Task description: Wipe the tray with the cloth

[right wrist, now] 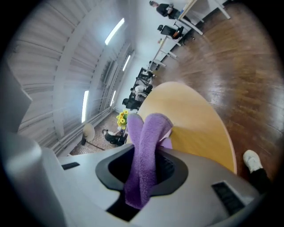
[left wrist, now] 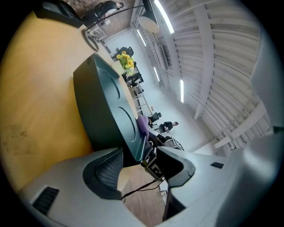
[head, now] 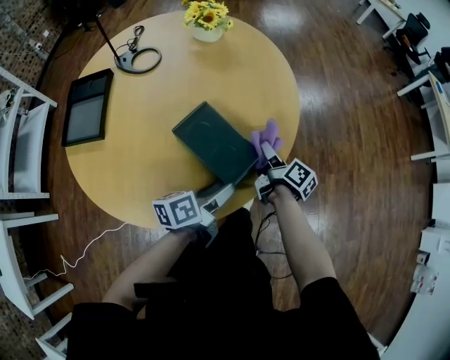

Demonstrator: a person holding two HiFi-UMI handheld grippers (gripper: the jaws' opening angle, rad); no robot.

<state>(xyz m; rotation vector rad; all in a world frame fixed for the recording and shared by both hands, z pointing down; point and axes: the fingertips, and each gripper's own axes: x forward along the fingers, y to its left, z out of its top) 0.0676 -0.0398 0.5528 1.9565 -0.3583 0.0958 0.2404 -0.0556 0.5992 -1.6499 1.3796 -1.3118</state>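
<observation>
A dark green tray (head: 214,140) sits at the middle of the round wooden table (head: 133,169). My left gripper (head: 223,191) is shut on the tray's near corner. In the left gripper view the tray (left wrist: 104,106) rises tilted from between the jaws of the left gripper (left wrist: 142,164), and the purple cloth (left wrist: 143,125) shows past its far edge. My right gripper (head: 271,167) is at the tray's right side, shut on the purple cloth (head: 266,137). The cloth (right wrist: 148,142) stands up in a fold out of the right gripper (right wrist: 144,170).
A vase of yellow flowers (head: 207,17) stands at the table's far edge. A ring-shaped lamp base (head: 138,59) and a black flat panel (head: 88,105) lie at the far left. White chairs (head: 21,140) stand left of the table. The floor is wood.
</observation>
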